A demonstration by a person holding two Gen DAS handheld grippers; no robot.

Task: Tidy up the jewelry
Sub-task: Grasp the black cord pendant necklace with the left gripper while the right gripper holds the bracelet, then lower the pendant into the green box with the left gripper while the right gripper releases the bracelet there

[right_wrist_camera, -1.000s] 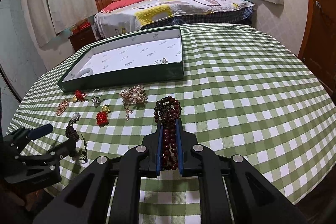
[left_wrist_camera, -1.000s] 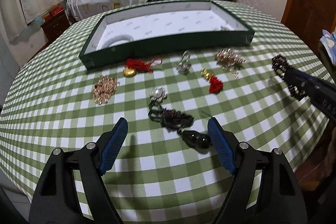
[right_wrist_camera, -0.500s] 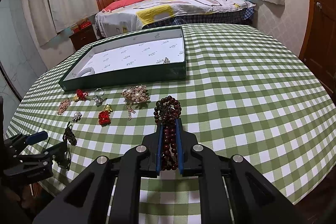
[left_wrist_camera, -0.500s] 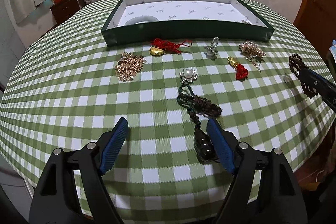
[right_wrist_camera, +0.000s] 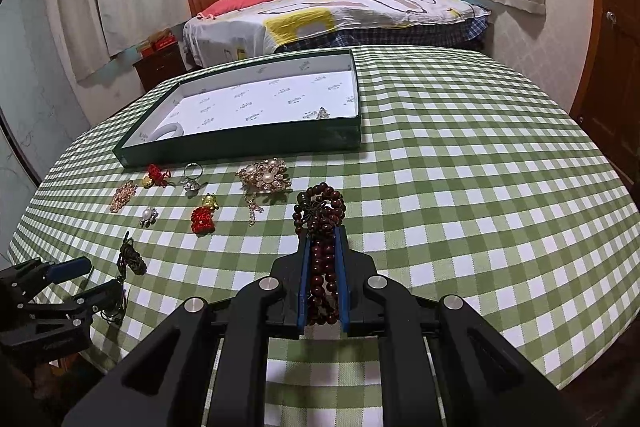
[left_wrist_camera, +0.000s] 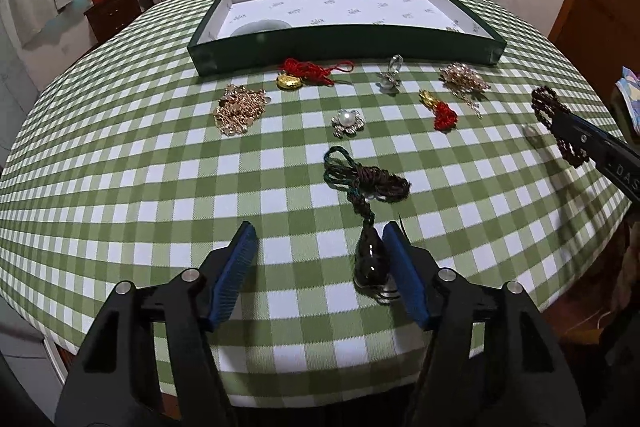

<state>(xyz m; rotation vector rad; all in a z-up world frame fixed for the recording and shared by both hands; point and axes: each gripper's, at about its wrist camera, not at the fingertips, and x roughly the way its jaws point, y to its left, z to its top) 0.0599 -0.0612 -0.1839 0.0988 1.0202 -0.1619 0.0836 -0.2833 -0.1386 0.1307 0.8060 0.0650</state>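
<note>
Even, fairly dim indoor light; soft shadows on the tablecloth (left_wrist_camera: 120, 187). Strong fisheye bending, dark vignetted corners; right edge slightly blurred.

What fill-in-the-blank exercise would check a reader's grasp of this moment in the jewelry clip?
1. The right gripper is shut on a bracelet of dark red ____.
2. The black pendant lies between the fingers of the ____ gripper, whose jaws have just been closing.
3. The green tray has a ____ lining.
4. The tablecloth is checked in white and ____.

Missing words: beads; left; white; green
</note>
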